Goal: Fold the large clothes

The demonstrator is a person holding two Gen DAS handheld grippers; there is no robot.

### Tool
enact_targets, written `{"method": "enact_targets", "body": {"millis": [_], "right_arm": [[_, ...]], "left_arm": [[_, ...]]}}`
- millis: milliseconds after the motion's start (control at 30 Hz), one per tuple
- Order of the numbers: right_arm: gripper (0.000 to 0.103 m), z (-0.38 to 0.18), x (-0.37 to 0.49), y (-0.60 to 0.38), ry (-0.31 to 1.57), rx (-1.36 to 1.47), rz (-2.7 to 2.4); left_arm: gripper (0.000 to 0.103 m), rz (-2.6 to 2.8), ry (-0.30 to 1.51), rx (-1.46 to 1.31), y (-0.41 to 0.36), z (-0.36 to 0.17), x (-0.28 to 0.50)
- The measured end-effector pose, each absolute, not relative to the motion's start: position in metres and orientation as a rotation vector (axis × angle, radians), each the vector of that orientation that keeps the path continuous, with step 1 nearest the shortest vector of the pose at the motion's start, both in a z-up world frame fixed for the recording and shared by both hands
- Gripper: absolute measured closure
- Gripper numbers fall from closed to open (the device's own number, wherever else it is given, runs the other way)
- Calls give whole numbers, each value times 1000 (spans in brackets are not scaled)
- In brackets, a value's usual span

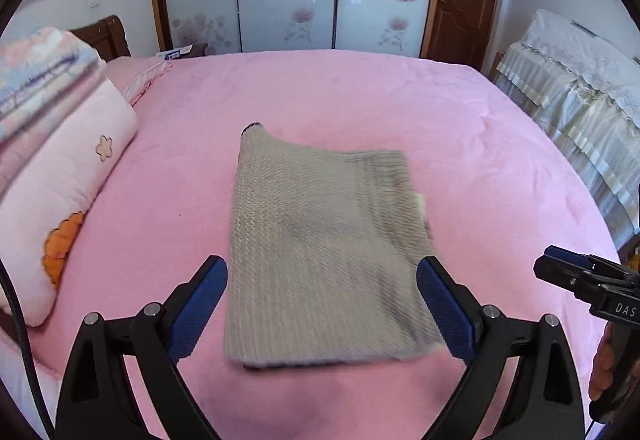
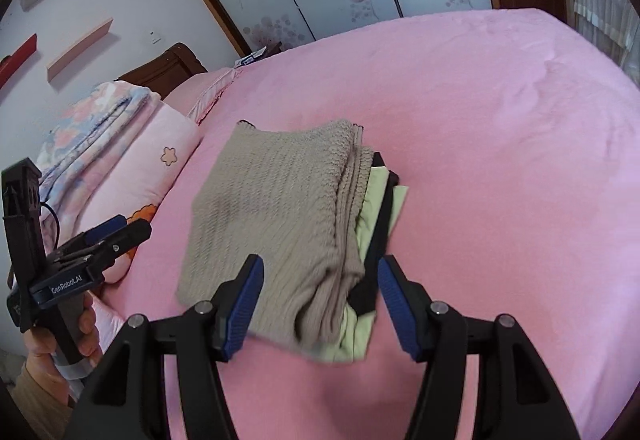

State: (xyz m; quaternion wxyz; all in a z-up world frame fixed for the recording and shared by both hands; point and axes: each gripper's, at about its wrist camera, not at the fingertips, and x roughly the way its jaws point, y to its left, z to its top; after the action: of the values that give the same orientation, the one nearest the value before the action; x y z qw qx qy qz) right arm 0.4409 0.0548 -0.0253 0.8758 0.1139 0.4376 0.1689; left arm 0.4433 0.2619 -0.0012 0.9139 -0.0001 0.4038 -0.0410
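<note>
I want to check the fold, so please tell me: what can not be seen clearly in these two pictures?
- Beige knit sweater: underside hidden in both views; its near edge is motion-blurred in the left wrist view.
- Light green garment and black layer: mostly covered by the sweater in the right wrist view, so their shape is unknown.
- Folded quilts: cut off by the left edge.

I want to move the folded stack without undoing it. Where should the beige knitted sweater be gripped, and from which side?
Probably grip the beige knitted sweater at its near right corner, where the layered fold edges bunch thick, coming in low from the right with the open right gripper. Include the light green garment beneath. The left gripper is also open.
</note>
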Motion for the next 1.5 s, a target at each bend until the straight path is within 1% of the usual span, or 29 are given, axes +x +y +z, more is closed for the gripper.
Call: {"method": "enact_targets", "body": {"millis": [167,333,467,600,767,1000,1333,1500], "right_arm": [[43,43,365,39,889,188,340],[43,97,297,16,852,204,335],[43,128,250,0,833,214,349],[43,149,200,-13,809,168,348],[43,161,149,-30,788,120,349],[43,152,102,-53,771,85,329],[43,110,44,-73,707,30,240],[39,90,22,-72,672,6,174]], "left_arm": [[8,-66,815,21,229,70,365],[8,-23,799,-7,199,129,299],[8,-5,786,-9,172,160,241],[8,-15,771,-3,147,178,191],[8,-41,741,9,110,184,125],[8,-41,695,50,70,168,57],[8,5,630,52,46,125,1],[8,21,623,-22,46,103,-15]]}}
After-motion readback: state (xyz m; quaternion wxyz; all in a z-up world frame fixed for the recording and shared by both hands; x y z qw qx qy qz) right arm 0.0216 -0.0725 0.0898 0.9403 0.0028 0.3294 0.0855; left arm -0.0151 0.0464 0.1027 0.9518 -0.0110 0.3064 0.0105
